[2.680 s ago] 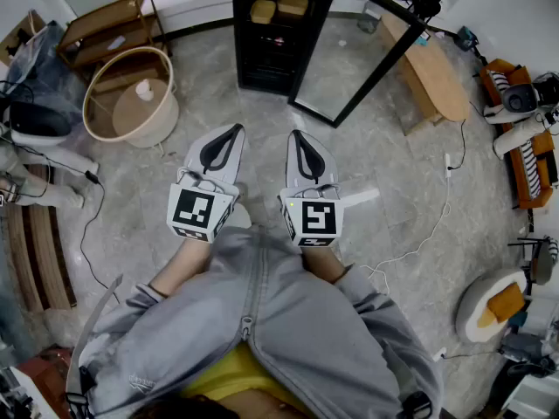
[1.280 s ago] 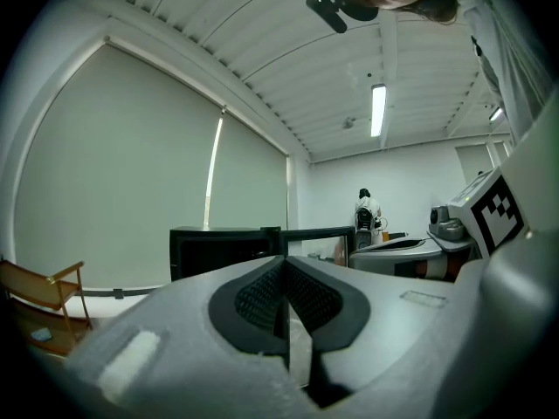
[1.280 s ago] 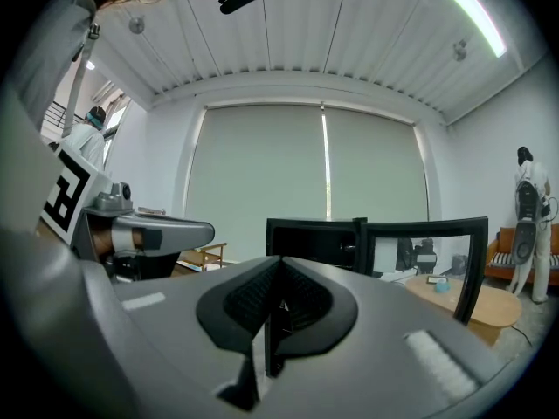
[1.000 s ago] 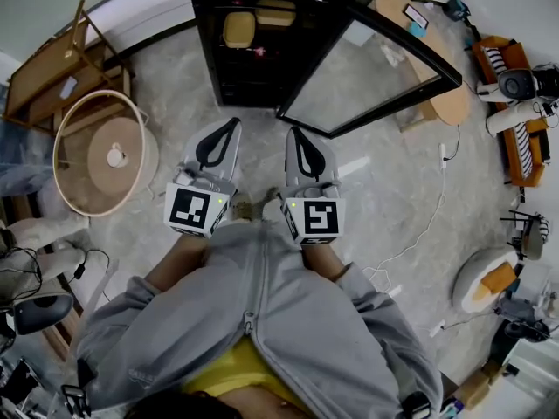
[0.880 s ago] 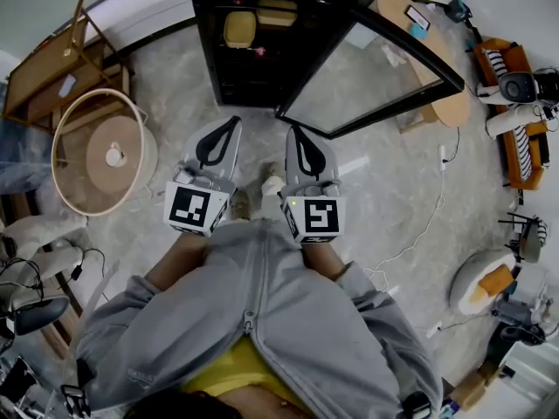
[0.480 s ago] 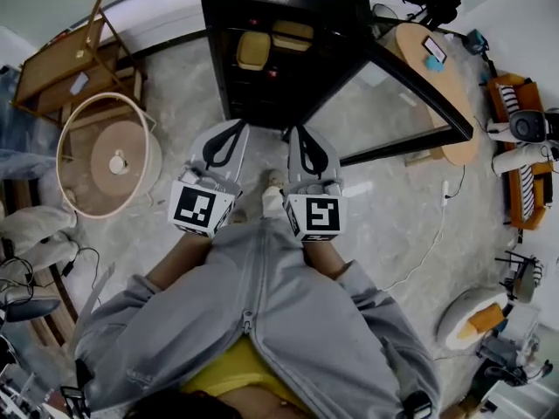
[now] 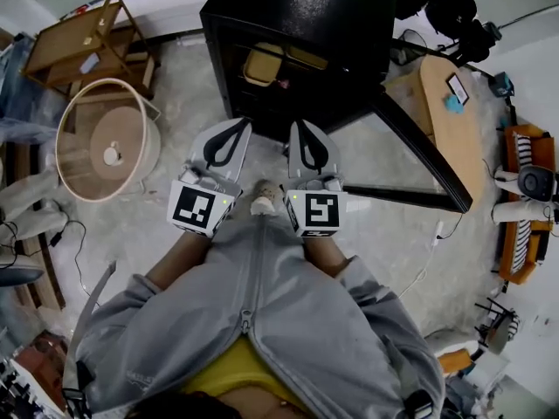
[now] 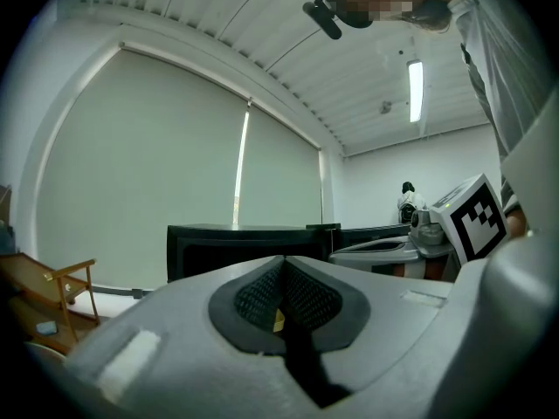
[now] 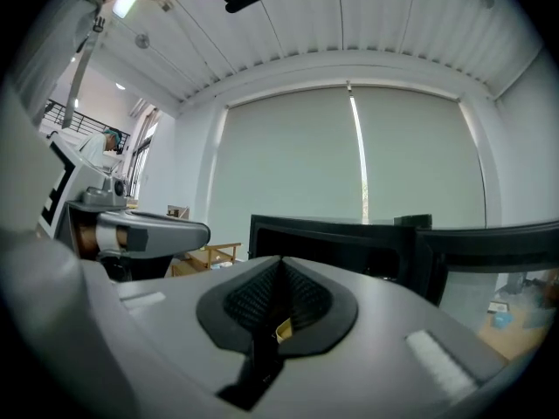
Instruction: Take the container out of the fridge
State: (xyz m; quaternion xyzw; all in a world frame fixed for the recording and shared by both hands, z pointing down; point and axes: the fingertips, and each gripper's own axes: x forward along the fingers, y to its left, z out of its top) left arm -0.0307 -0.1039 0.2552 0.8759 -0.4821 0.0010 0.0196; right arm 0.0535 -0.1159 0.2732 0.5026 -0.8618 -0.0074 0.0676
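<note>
Closer than a moment ago, the fridge [image 7: 297,24] stands with its door [image 7: 419,160] open, yet the tan container [image 7: 261,64] sits untouched on a shelf inside, ahead of the left claw [image 7: 236,125] and right claw [image 7: 300,127], both pressed shut and empty.

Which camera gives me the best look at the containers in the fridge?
The head view. It looks down into the open fridge, where the tan containers sit on a shelf. Both gripper views show only the fridge's dark front, and no container can be made out in them.
</note>
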